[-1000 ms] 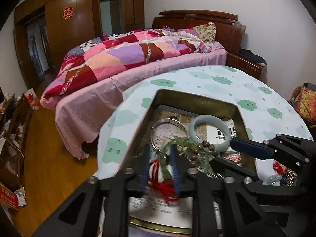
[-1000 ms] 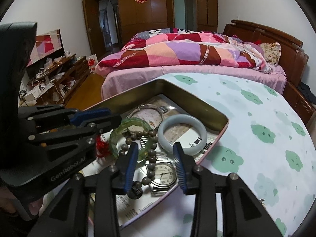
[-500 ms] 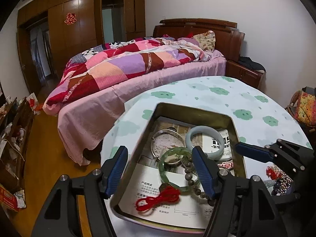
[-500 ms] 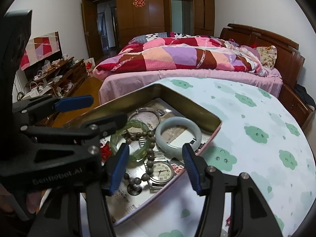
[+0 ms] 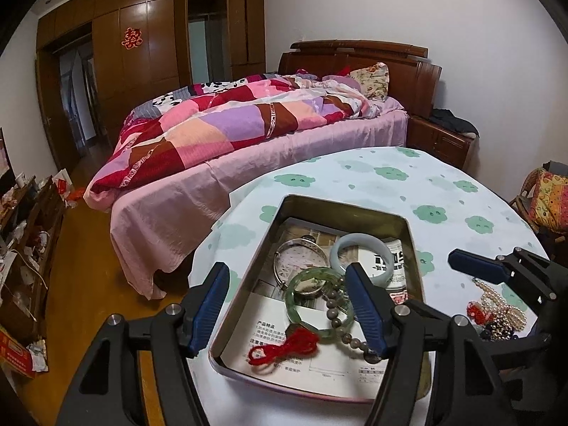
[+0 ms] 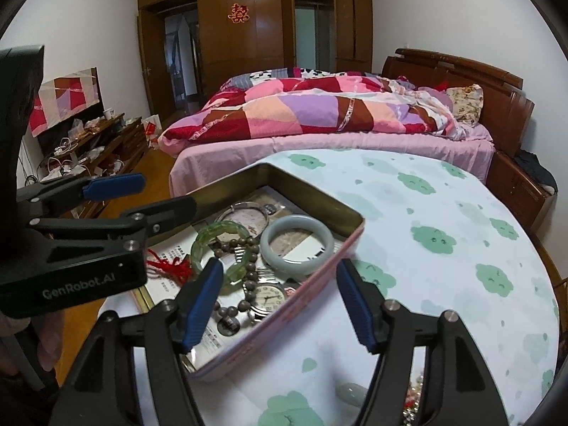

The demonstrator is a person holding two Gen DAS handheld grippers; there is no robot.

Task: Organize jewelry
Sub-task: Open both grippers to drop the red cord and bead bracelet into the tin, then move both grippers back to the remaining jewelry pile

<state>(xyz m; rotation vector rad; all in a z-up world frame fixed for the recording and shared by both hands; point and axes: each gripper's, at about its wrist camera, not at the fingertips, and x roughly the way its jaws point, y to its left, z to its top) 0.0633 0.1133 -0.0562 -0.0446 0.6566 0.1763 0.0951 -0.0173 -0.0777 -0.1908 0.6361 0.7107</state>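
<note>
Fingers of left gripper (image 5: 287, 305) apart, empty, above red cord (image 5: 284, 348); right gripper (image 6: 278, 301) opening, apparently clear of watch (image 6: 268, 297).

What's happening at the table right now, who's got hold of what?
Nobody holds anything. A person works two grippers over the tin. The left gripper is open above the red cord and green bangle; the right gripper has its fingers opening over the watch and bead bracelet, nothing pinched. A pale bangle and silver bangle lie inside too. Pearls wait on the tablecloth.
</note>
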